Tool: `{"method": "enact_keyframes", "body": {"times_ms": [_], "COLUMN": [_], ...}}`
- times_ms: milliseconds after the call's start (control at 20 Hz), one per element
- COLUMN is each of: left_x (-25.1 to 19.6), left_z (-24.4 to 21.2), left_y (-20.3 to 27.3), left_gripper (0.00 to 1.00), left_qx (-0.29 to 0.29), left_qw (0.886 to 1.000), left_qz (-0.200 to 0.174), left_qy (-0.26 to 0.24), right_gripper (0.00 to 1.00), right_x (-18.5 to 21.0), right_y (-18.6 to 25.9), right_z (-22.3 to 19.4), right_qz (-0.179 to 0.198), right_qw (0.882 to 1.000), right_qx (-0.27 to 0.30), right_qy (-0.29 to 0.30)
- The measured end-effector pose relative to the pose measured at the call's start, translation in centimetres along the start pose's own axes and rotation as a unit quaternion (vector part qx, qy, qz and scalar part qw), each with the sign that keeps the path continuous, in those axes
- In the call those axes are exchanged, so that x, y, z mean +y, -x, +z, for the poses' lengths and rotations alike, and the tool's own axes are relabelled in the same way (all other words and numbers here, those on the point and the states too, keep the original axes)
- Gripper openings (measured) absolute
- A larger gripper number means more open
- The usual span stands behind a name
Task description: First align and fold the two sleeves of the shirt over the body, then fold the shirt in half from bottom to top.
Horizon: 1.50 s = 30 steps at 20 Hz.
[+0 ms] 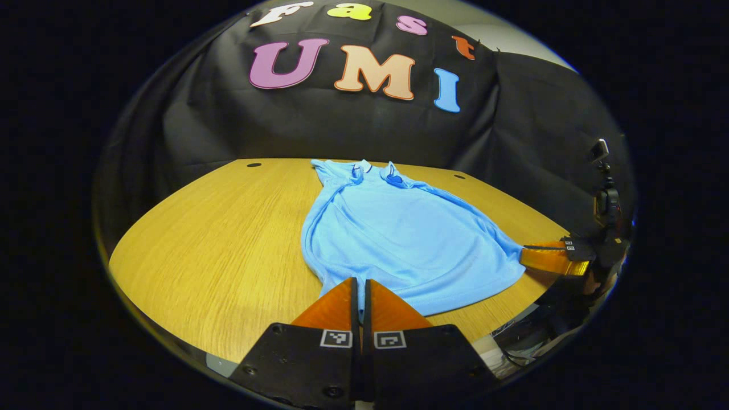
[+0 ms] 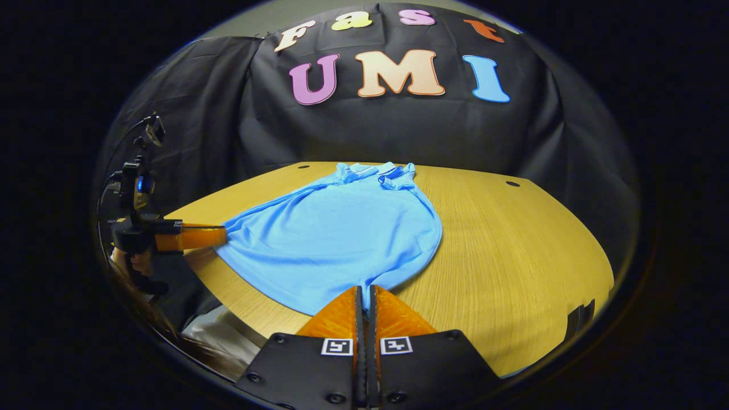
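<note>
Two bottom corners of the shirt (image 1: 393,239) are pinched at once, one by each gripper. At the bottom centre of the left gripper view, the left gripper (image 1: 361,290) is seen clenched on the near hem, a sliver of blue cloth caught between its two fingers. At the right edge of the same view, the right gripper (image 1: 555,257) is seen side-on, its tips touching the other hem corner. In the right gripper view the same hold is seen at the bottom centre, the fingers drawn together with cloth between them, while the left gripper is seen at the left edge of the frame, held by a hand (image 2: 136,263).

The shirt is spread across the middle of the wooden table (image 1: 228,239), collar (image 1: 376,169) toward the top of the frame, near the black cloth wall. Its side edges look rounded and tucked inward, so the sleeves are judged to be folded over the body already. Both hem corners are probably held together so that the bottom edge can be lifted evenly and carried up to the collar without skewing. The bottom-to-top fold is judged not yet done, as the cloth lies full length.
</note>
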<state>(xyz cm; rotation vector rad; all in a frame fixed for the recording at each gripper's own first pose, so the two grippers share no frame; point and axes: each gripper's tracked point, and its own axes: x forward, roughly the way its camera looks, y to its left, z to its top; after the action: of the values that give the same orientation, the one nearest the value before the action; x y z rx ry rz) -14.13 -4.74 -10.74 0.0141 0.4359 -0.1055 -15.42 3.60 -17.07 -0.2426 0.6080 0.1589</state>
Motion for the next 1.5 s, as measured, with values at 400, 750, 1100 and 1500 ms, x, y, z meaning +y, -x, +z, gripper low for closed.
{"method": "enact_keyframes", "body": {"times_ms": [400, 750, 1100, 1500], "left_x": [2.5, 5.4, 8.5, 12.0], "left_z": [8.5, 15.3, 21.5, 24.5], "left_y": [-4.9, -12.7, -21.7, -32.3], "left_gripper": [0.0, 0.0, 0.0, 0.0], "left_qx": [-0.03, -0.041, -0.061, -0.073], "left_qw": [0.999, 0.999, 0.998, 0.995], "left_qz": [-0.012, -0.016, 0.011, 0.051], "left_qy": [-0.012, 0.006, 0.006, 0.045], "right_gripper": [0.03, 0.03, 0.03, 0.03], "right_x": [-1.6, -5.0, -8.9, -13.6], "right_y": [-6.4, -14.9, -24.3, -35.7], "right_z": [7.9, 15.3, 21.5, 24.2], "right_qz": [-0.021, -0.054, -0.076, -0.131], "right_qw": [1.0, 0.998, 0.993, 0.98], "right_qx": [0.005, 0.007, 0.0, -0.015], "right_qy": [0.022, -0.029, -0.091, -0.147]}}
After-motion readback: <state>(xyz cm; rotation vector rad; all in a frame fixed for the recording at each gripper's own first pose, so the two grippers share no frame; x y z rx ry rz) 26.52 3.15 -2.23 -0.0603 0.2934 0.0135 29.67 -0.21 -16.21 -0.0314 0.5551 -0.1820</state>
